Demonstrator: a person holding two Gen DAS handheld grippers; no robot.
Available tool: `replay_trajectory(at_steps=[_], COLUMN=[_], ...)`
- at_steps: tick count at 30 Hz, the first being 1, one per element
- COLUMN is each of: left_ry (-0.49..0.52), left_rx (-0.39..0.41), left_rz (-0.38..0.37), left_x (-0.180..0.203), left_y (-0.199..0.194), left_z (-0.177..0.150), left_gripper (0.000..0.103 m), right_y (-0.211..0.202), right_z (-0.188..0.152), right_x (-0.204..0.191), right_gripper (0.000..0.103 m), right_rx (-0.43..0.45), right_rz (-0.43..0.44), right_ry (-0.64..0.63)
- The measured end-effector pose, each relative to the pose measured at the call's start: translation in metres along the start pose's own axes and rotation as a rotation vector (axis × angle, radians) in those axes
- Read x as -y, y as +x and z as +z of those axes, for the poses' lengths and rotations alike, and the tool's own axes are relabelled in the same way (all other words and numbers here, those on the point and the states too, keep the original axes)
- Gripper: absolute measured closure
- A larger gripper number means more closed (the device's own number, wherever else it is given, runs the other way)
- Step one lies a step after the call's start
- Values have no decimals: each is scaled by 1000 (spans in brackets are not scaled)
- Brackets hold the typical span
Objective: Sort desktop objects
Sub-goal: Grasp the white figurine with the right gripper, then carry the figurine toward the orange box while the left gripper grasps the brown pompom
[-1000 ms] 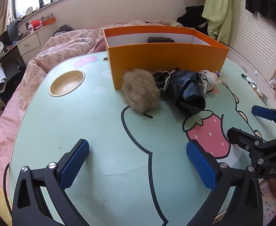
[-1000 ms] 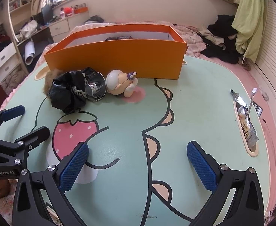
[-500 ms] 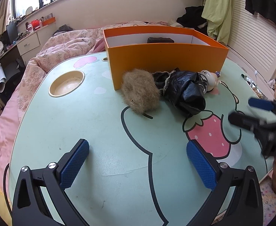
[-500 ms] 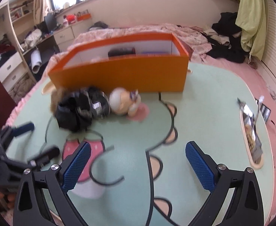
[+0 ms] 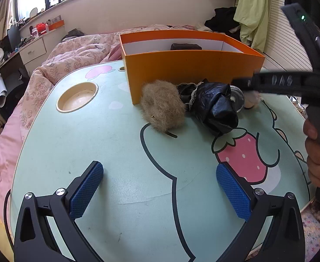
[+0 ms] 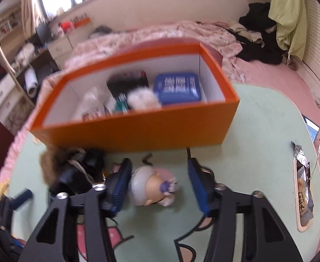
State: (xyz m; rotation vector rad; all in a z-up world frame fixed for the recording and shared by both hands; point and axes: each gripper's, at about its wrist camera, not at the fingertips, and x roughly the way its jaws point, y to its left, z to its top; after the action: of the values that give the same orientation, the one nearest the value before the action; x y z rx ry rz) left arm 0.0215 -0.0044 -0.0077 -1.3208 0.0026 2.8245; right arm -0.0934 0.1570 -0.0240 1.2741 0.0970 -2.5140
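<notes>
**Right gripper reaches the doll beside the box**

Since half a second ago, the right gripper (image 6: pixel 158 184) has moved far forward; its blue-padded fingers now stand apart around the small pale round-headed doll figure (image 6: pixel 152 184) lying near the orange cardboard box (image 6: pixel 138 131). The left gripper (image 5: pixel 160 188) stays hovering, fingers apart. Only the right view shows the box's contents, including a blue tin (image 6: pixel 177 87).

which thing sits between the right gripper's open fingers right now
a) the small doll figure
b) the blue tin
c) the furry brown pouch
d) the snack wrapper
a: in the right wrist view the right gripper is open with the small doll figure lying on the table between its fingers, not yet clamped.
</notes>
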Motion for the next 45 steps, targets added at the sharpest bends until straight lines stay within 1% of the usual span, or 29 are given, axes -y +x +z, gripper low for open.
replay_trajectory(at_steps=[1, 2, 5, 9, 11, 13, 15, 17, 20, 21, 22, 24, 25, 26, 28, 30, 33, 35, 36, 37, 38, 39, 40, 41, 42, 43, 44, 45], left_ry=[1, 1, 1, 1, 0, -1, -1, -2, -2, -3, -7, -25, -42, -62, -111, -156, -178, -165, -154, -145, -139, -137, -140, -146, -152, -152, -143, -128], left_rx=[1, 1, 1, 3, 4, 5, 5, 5, 5, 6, 7, 13, 19, 23, 29, 36, 47, 51, 49, 49, 46, 34, 19, 5, -8, -13, -11, -10], left_rz=[1, 0, 0, 0, -1, -2, -2, -2, -3, -1, 2, -1, -10, -20, -44, -46, -42, -35, -33, -32, -30, -29, -38, -65, -94, -110, -108, -104], left_x=[0, 0, 0, 0, 0, 0, 0, -1, -1, -2, -2, -6, -9, -13, -23, -33, -39, -38, -36, -35, -33, -33, -32, -32, -32, -32, -30, -28], left_y=[0, 0, 0, 0, 0, 0, 1, 1, 1, 1, 0, -1, -2, -4, -6, -6, -4, 0, 3, 7, 11, 17, 22, 27, 31, 33, 32, 30], left_z=[0, 1, 2, 3, 3, 3, 3, 3, 2, 2, 2, 2, 2, 2, 5, 12, 27, 38, 44, 49, 54, 57, 59, 60, 59, 58, 56, 54], left_gripper=[0, 0, 0, 0, 0, 0, 0, 0, 0, 0, 0, 0, 0, 0, 0, 0, 1, 7, 8, 13, 21, 26, 36, 46, 50, 62, 70, 71], right_y=[-1, -3, -12, -28, -37, -50, -64, -75, -88, -90, -90, -87, -85, -81, -74, -69, -58, -57, -58, -57, -57, -57, -57, -57, -57, -58, -58, -58], right_z=[-5, -9, -24, -44, -56, -68, -76, -77, -78, -78, -78, -83, -86, -89, -92, -91, -91, -93, -94, -95, -96, -97, -97, -97, -97, -98, -98, -98], right_x=[-3, -4, -1, 9, 15, 23, 28, 30, 35, 36, 34, 25, 22, 21, 22, 29, 35, 34, 34, 32, 31, 30, 30, 30, 31, 32, 32, 33], right_gripper=[59, 61, 61, 61, 62, 62, 63, 63, 63, 63, 63, 63, 63, 63, 63, 63, 64, 64, 64, 64, 64, 64, 64, 64, 64, 64, 64, 64], right_rx=[6, 14, 32, 28, 48, 102, 168, 212, 259, 260, 256, 254, 249, 239, 212, 191, 143, 142, 143, 142, 142, 142, 142, 142, 143, 143, 144, 144], right_rz=[-38, -57, -51, -39, 8, 72, 105, 135, 205, 205, 175, 83, 51, 36, 34, 37, 36, 18, 11, 1, -7, -15, -18, -19, -17, -15, -13, -11], right_ry=[-32, -52, -55, -48, -36, -14, 6, 22, 60, 64, 53, 0, -26, -42, -42, -22, 5, -7, -13, -20, -27, -32, -35, -35, -34, -32, -31, -30])
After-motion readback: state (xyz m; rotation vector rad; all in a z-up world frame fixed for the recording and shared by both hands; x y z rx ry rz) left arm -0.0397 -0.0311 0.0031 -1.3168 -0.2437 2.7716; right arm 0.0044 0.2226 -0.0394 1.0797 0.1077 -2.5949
